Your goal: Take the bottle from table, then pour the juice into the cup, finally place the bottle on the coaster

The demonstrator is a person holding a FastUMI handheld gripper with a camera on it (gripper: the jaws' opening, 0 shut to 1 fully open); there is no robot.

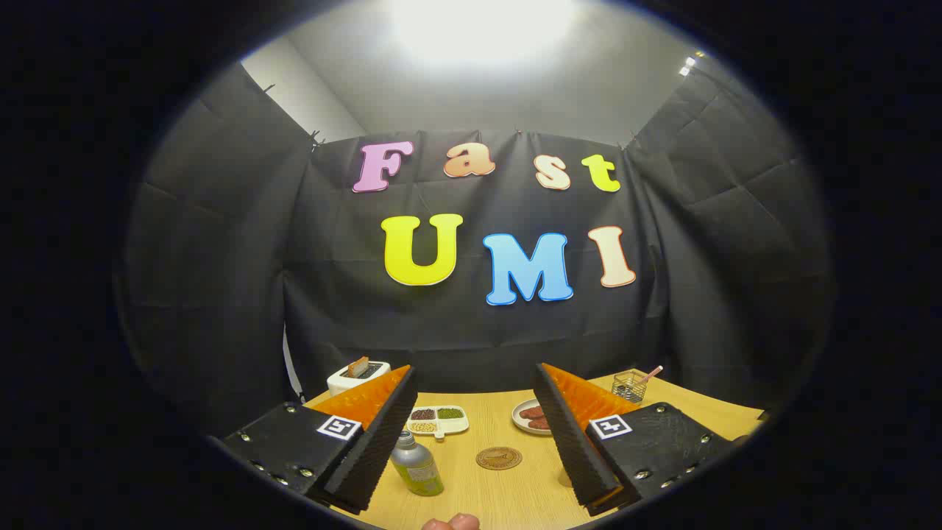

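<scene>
1. Gripper spread wide, holding nothing, above the wooden table.
2. Bottle upright on the table, between the fingers, just beside the left one.
3. Coaster flat, near the bottle's right, bare.
4. Beyond: divided tray, plate, toaster, wire basket.

Gripper jaws wide apart, nothing betw.; fingertips below.
</scene>
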